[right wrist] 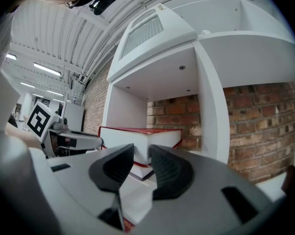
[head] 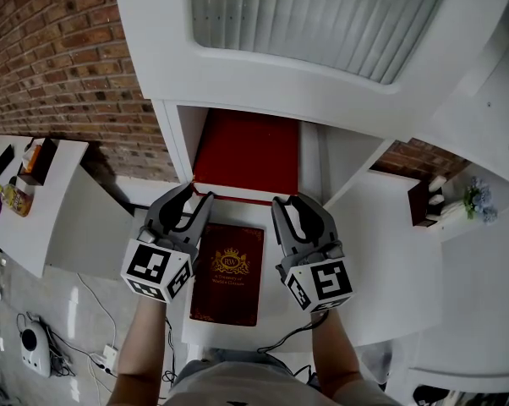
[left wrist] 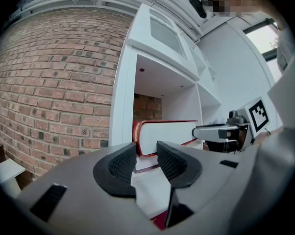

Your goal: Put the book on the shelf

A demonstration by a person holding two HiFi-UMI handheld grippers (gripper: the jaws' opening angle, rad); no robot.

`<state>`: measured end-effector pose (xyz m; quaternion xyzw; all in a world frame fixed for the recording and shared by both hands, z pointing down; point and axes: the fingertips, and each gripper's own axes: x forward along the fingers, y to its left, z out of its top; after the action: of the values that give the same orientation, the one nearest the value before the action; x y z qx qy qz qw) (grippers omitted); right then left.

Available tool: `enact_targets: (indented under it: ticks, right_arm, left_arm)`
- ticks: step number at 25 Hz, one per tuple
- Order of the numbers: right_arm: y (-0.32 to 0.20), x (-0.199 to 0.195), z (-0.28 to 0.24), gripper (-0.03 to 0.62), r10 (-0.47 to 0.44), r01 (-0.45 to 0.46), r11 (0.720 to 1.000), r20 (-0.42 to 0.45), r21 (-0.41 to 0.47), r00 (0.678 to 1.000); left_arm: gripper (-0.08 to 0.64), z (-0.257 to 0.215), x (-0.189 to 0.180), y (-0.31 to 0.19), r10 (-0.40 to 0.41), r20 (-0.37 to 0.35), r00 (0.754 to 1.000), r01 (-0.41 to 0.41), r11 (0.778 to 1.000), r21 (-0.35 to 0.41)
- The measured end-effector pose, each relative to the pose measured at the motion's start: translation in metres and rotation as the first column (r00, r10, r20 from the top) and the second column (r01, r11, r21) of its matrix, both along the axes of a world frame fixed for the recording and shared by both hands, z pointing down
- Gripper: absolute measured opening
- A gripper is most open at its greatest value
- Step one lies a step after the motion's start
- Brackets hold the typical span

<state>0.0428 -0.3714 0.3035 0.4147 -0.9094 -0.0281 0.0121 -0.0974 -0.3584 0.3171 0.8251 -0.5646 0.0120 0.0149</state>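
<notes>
Holding the left gripper (head: 198, 194) and the right gripper (head: 288, 203) level, just in front of the big red book (head: 246, 155), both with jaws spread, pinching nothing. Finding that book flat inside the white shelf (head: 174, 134), on a thinner book (right wrist: 141, 171), with a dark red book (head: 229, 273) lower down.

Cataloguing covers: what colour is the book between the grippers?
The book is dark red with a gold crest; head view.

The right gripper (right wrist: 141, 155) holds its dark grey ribbed jaws apart, with nothing pinched. Beyond the gap, a thick red hardback book with white page edges (right wrist: 120, 137) lies flat on a thinner book (right wrist: 140, 172) inside a white shelf compartment (right wrist: 211, 106) backed by a red brick wall (right wrist: 255, 126). The left gripper (right wrist: 88, 141) comes in level, close to the thick book's left side.
</notes>
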Motion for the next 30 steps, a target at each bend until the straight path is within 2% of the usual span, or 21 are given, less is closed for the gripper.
enact_targets:
  ticks: [4, 9, 12, 13, 18, 30]
  right_arm:
    - [0.001, 0.002, -0.002, 0.118, 0.009, -0.009, 1.0, 0.003, 0.008, 1.0]
    - [0.009, 0.005, -0.005, 0.104, 0.025, -0.025, 1.0, 0.012, 0.014, 1.0]
    - [0.016, 0.008, -0.006, 0.067, 0.039, -0.039, 0.999, 0.021, 0.015, 0.999]
    - [0.019, 0.008, -0.006, 0.06, 0.037, -0.038, 0.999, 0.023, 0.016, 0.999]
    - [0.036, 0.004, -0.011, 0.012, 0.021, -0.021, 0.999, 0.004, 0.024, 1.0]
    - [0.093, -0.006, -0.017, 0.009, 0.001, -0.001, 1.0, -0.015, 0.018, 1.0]
  left_arm:
    - [0.138, 0.0, 0.0, 0.003, -0.015, 0.033, 0.999, 0.015, 1.0, 0.005]
    - [0.124, -0.003, -0.003, 0.012, -0.025, 0.032, 0.999, 0.025, 1.0, 0.019]
    - [0.056, -0.005, -0.004, 0.019, -0.038, 0.039, 0.999, 0.037, 0.999, 0.026]
    - [0.054, -0.006, -0.004, 0.021, -0.036, 0.04, 0.999, 0.035, 0.999, 0.029]
    - [0.034, -0.011, 0.002, 0.036, -0.01, 0.037, 0.999, 0.009, 0.999, 0.038]
    - [0.014, -0.018, 0.031, 0.086, 0.102, 0.037, 0.994, -0.104, 0.994, 0.045]
